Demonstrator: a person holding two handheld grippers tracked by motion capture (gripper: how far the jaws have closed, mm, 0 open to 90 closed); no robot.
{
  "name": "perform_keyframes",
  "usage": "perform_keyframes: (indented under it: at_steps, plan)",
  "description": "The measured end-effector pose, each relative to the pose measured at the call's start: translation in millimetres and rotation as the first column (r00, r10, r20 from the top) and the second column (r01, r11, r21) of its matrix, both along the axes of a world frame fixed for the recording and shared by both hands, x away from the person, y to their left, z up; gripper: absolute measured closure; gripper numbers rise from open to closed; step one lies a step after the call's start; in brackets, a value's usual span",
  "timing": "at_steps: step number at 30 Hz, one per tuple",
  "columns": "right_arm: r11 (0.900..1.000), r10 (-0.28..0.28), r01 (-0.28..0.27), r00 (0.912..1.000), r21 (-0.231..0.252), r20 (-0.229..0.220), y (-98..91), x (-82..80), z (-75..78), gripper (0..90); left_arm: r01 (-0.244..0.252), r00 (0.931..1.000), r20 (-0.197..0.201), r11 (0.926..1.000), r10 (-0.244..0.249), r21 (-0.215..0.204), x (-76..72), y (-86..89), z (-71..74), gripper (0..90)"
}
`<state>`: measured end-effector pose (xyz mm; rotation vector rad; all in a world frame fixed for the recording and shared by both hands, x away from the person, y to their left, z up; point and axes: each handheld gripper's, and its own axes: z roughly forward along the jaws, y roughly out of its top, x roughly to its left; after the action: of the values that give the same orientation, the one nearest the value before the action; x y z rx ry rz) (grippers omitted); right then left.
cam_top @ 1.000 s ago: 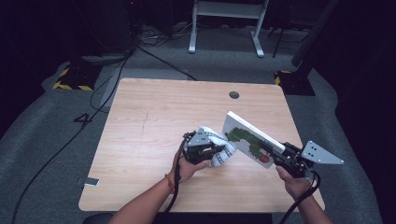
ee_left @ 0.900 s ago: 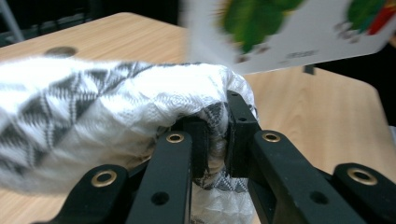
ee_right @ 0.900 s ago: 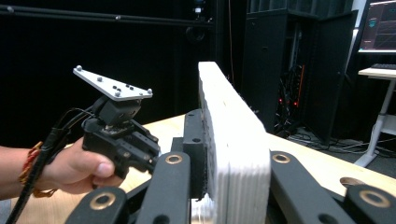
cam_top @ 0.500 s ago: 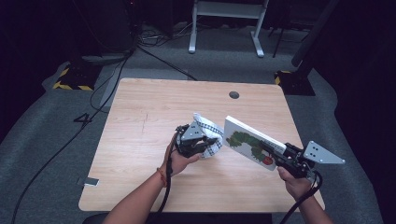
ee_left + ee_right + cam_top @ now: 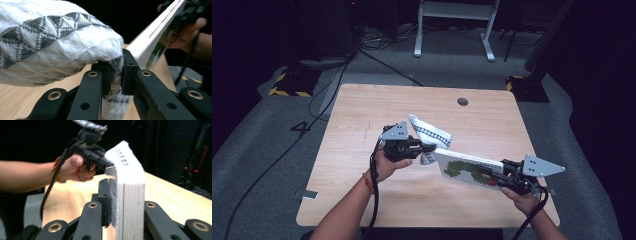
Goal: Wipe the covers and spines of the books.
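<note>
- Two grippers share the work above the wooden table (image 5: 362,125): the right gripper (image 5: 507,176) is clamped on the near end of a thick board book (image 5: 464,167), while the left gripper (image 5: 424,148) pinches a fold of a white cloth with grey woven bands (image 5: 429,134).
- Judging by the pose, the book is held tilted off the table so that its cover and edges are free to be wiped (a book lying flat would offer one face alone).
- Seen from the right gripper view, the book's stacked page edges (image 5: 130,202) stand upright between the black jaws, which press on both covers.
- Through the left gripper view, the cloth (image 5: 57,42) bulges out above the jaws, a bunched strip squeezed tight between them.
- From the high view, the cloth sits at the book's far upper end, just beside the left gripper's tips and touching or nearly touching the book's edge; which of the two is hard to tell.
</note>
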<state>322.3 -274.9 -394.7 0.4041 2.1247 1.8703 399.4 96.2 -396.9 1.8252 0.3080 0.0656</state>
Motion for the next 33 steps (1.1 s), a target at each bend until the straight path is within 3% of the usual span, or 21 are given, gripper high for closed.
perform_keyframes:
  at_steps: [1, 2, 3, 7, 11, 12, 13, 14, 15, 18, 20, 23, 26, 28, 29, 31, 33]
  plan:
    - [0.9988, 0.038, -0.037, 0.9992, -0.033, 0.010, 6.1, -1.5, -0.8, 78.2, 0.036, 0.9993, -0.003, 0.9990, -0.036, 0.027, 0.9, -3.0, 2.4, 80.6]
    - [0.9978, 0.051, -0.050, 0.9987, -0.042, 0.011, 7.7, -2.2, -1.0, 78.2, 0.063, 0.9979, -0.018, 0.9976, -0.063, 0.028, 1.6, -4.8, 3.2, 80.4]
    - [0.9978, 0.051, -0.050, 0.9987, -0.042, 0.011, 7.7, -2.2, -1.0, 78.2, 0.063, 0.9979, -0.018, 0.9976, -0.063, 0.028, 1.6, -4.8, 3.2, 80.4]
    - [0.9889, 0.116, -0.113, 0.9927, -0.096, 0.030, 18.8, -7.2, -2.9, 78.2, 0.163, 0.9865, -0.029, 0.9839, -0.161, 0.074, 1.1, -19.2, 7.9, 80.2]
    - [0.9765, 0.171, -0.163, 0.9841, -0.141, 0.047, 25.6, -12.0, -3.8, 78.2, 0.283, 0.9592, -0.040, 0.9462, -0.280, 0.158, -2.6, -35.1, 9.3, 80.1]
    - [0.9734, 0.178, -0.167, 0.9827, -0.156, 0.053, 26.8, -13.4, -4.0, 78.1, 0.316, 0.9487, -0.036, 0.9323, -0.314, 0.177, -5.0, -36.3, 9.3, 80.1]
    - [0.9734, 0.178, -0.167, 0.9827, -0.156, 0.053, 26.8, -13.4, -4.0, 78.1, 0.316, 0.9487, -0.036, 0.9323, -0.314, 0.177, -5.0, -36.3, 9.3, 80.2]
    - [0.9691, 0.184, -0.171, 0.9812, -0.177, 0.059, 27.9, -15.1, -4.5, 78.2, 0.334, 0.9423, -0.038, 0.9251, -0.332, 0.181, -6.8, -34.6, 9.8, 80.2]
    - [0.9662, 0.187, -0.172, 0.9803, -0.192, 0.063, 28.0, -15.9, -5.1, 78.2, 0.340, 0.9401, -0.040, 0.9226, -0.339, 0.182, -7.8, -32.0, 10.1, 80.4]
    - [0.9614, 0.184, -0.164, 0.9803, -0.221, 0.072, 27.2, -17.0, -6.0, 78.2, 0.348, 0.9373, -0.047, 0.9197, -0.345, 0.182, -9.7, -22.6, 10.0, 80.6]
    - [0.9573, 0.183, -0.158, 0.9796, -0.242, 0.083, 27.9, -18.0, -6.1, 78.2, 0.326, 0.9453, -0.058, 0.9276, -0.321, 0.182, -10.2, -14.1, 8.5, 80.5]
    - [0.9448, 0.195, -0.154, 0.9735, -0.289, 0.119, 34.2, -22.6, -4.7, 78.2, 0.309, 0.9511, -0.074, 0.9307, -0.300, 0.196, -10.7, -10.6, 3.0, 80.6]
    - [0.9301, 0.223, -0.164, 0.9633, -0.329, 0.150, 44.0, -27.0, -1.9, 78.1, 0.325, 0.9457, -0.076, 0.9193, -0.316, 0.222, -12.6, -19.0, -0.8, 80.5]
    - [0.9224, 0.232, -0.161, 0.9577, -0.351, 0.170, 48.8, -29.5, 0.0, 78.2, 0.346, 0.9382, -0.085, 0.9090, -0.335, 0.232, -13.5, -26.0, -2.5, 80.5]
    - [0.9161, 0.242, -0.163, 0.9528, -0.366, 0.183, 51.8, -30.9, 2.5, 78.1, 0.354, 0.9350, -0.086, 0.8964, -0.344, 0.266, -14.5, -35.1, -3.9, 80.4]
    - [0.9139, 0.248, -0.162, 0.9485, -0.372, 0.197, 53.6, -32.5, 5.0, 78.2, 0.371, 0.9284, -0.098, 0.8844, -0.358, 0.283, -13.9, -43.7, -6.0, 80.3]
    - [0.9089, 0.257, -0.164, 0.9446, -0.383, 0.205, 54.2, -33.8, 8.0, 78.1, 0.371, 0.9285, -0.099, 0.8812, -0.358, 0.293, -13.4, -45.7, -6.6, 80.4]
